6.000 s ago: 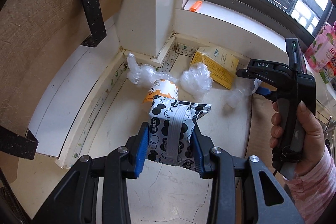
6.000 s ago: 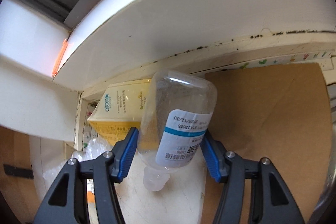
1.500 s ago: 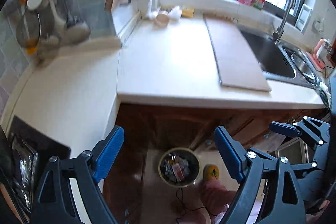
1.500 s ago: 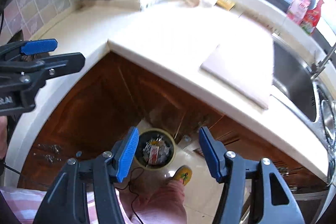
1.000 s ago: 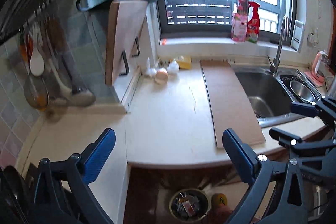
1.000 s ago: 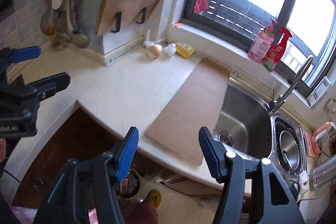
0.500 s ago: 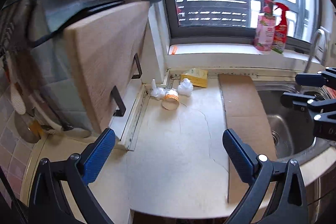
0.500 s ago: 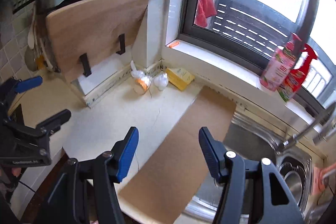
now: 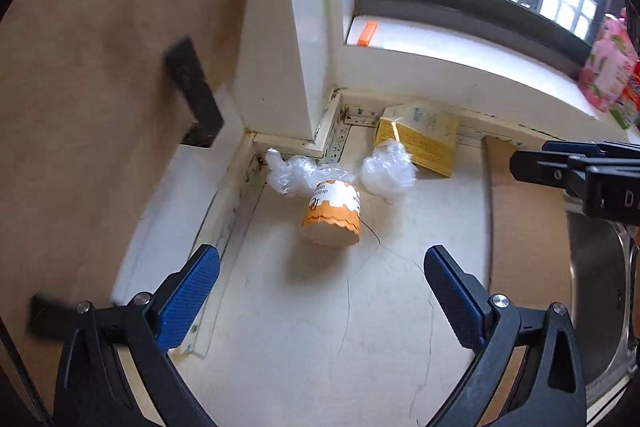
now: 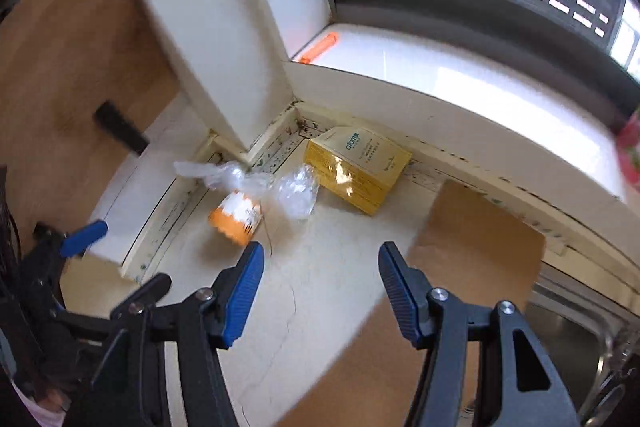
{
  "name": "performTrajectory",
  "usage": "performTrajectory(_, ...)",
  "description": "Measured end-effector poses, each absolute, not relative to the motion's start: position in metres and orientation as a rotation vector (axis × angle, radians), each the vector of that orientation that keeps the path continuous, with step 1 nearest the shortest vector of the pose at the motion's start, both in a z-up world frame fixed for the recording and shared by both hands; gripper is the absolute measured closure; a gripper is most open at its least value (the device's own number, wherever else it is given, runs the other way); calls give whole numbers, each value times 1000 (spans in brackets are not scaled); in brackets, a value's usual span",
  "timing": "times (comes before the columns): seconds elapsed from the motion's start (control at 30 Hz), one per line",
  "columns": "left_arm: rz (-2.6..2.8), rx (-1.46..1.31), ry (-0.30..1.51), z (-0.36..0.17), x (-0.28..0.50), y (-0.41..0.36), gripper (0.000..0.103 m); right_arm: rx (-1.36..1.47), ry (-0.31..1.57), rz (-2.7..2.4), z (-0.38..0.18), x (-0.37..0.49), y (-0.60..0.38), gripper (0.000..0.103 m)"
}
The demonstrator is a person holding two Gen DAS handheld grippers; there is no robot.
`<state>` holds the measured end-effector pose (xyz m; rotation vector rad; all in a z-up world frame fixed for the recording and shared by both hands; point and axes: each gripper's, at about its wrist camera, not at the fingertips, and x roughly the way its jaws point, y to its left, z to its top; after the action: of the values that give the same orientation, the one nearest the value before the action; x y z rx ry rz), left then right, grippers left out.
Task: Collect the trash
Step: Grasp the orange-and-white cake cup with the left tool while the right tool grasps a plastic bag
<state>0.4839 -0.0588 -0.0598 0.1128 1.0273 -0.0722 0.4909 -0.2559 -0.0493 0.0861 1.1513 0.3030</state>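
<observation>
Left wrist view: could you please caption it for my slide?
Open left gripper faces a tipped orange cup, crumpled plastic wrap and yellow box in the counter corner.

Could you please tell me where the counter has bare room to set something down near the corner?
The counter is bare between the paper cup and the brown board. The corner is crowded: the cup, two plastic wads and the yellow box cluster there.

paper cup matt | plastic wrap crinkled, glossy | countertop smooth | cardboard box glossy
</observation>
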Motion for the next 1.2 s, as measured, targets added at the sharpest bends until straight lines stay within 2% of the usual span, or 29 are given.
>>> performTrajectory(0.23,-34,86,1084,-110,536,-56,2,209,1243,354,-112,555,-242,43)
performTrajectory(0.43,-39,35,1112,-131,555,-55,3,277,1294,388,-150,578,-222,43)
performTrajectory(0.53,-54,15,1135,-136,559,-57,10,307,1319,390,-165,587,-216,43)
performTrajectory(0.57,-63,6,1148,-140,561,-57,13,316,1328,388,-170,589,-214,47)
performTrajectory(0.6,-66,2,1155,-142,562,-58,14,323,1337,390,-175,589,-213,61)
performTrajectory(0.63,-67,1,1158,-144,563,-58,16,338,1360,399,-181,590,-212,66)
performTrajectory(0.9,-99,-23,1201,-155,567,-61,33,336,1361,364,-175,571,-232,70)
performTrajectory(0.97,-111,-27,1211,-158,568,-65,49,322,1360,356,-171,563,-237,71)
performTrajectory(1.0,-117,-31,1219,-159,567,-65,52,319,1360,355,-170,560,-239,71)
performTrajectory(1.2,-137,-47,1214,-155,552,-70,54,346,1356,357,-161,528,-252,72)
